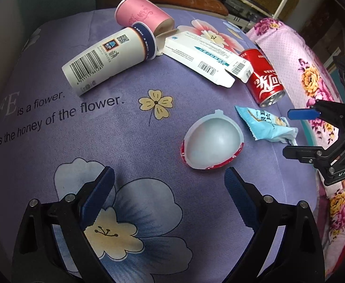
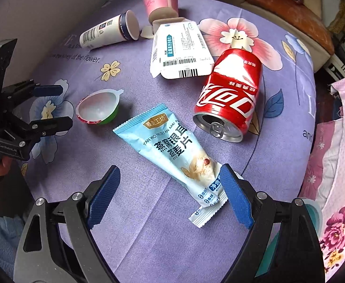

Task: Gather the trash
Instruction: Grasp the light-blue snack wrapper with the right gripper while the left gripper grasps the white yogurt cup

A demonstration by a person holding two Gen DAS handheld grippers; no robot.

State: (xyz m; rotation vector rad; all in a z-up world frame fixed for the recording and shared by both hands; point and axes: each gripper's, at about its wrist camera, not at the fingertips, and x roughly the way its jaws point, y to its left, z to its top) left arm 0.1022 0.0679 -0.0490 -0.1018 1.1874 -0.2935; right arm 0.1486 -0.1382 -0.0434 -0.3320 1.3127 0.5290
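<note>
You are at the approach: your right gripper (image 2: 170,193), fingers spread and empty, hangs over the blue wrapper (image 2: 172,151) on the purple cloth (image 2: 125,224). Lower, then pinch; the left gripper (image 1: 169,194) looks open too.

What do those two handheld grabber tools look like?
The left gripper and right gripper match: black angular frames with silver rivets, and two jaws faced with ribbed blue pads. White lettering marks the black bodies. A hand grips each by a black handle.
</note>
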